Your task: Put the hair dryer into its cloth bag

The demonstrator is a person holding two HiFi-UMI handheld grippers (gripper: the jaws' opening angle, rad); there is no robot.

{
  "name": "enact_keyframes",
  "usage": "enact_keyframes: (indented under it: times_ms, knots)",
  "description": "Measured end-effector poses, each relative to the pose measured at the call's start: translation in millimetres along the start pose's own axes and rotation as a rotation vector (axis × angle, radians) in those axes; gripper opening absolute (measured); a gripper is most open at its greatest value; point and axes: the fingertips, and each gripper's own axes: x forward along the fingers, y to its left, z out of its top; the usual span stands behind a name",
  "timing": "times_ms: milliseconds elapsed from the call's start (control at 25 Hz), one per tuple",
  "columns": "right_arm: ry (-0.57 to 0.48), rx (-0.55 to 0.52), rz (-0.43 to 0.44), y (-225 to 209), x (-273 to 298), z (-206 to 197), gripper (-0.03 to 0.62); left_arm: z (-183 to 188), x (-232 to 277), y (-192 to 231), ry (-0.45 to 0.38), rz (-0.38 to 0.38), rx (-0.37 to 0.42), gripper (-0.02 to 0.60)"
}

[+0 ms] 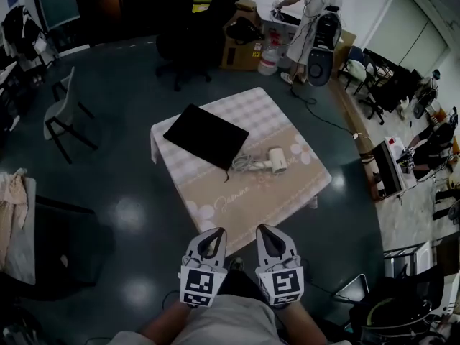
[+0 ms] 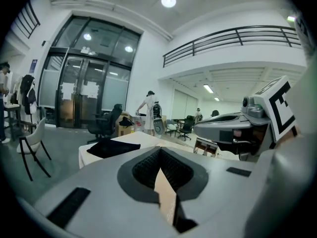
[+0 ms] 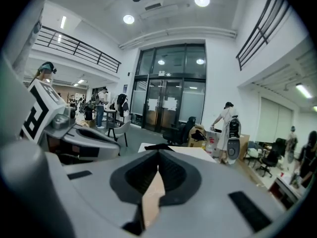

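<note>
- The black cloth bag (image 1: pixel 206 135) is laid flat on the bench (image 1: pixel 237 192), ahead of the left hand-held gripper (image 1: pixel 215 233) and well apart from it.
- The left hand-held gripper is held short of the bench's near edge, jaws closed on nothing.
- The right hand-held gripper (image 1: pixel 264 230) is held beside it, likewise closed and empty.
- The hair dryer (image 1: pixel 277 159) is laid ahead of the right hand-held gripper, outside the bag.

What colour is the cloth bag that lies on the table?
The cloth bag is black; the head view shows it best, flat beside the hair dryer.
</note>
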Motion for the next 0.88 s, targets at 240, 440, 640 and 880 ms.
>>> enact_keyframes:
  times_ms: [240,440,640,880]
  knots:
    - [0.049,0.003,0.061,-15.8,32.3,-13.9,0.015,-8.7,26.5,17.2,0.047,0.027,-0.008,0.007]
    - [0.046,0.013,0.111,-46.4,71.4,-18.7,0.015,-14.6,66.0,34.1,0.097,0.082,-0.001,0.006]
    - [0.040,0.044,0.197,-77.7,115.2,-26.5,0.015,-9.5,116.8,41.8,0.129,0.127,-0.019,0.006]
    - [0.060,0.084,0.307,-124.1,159.7,-59.5,0.015,-21.7,181.4,39.6,0.212,0.177,-0.039,0.008]
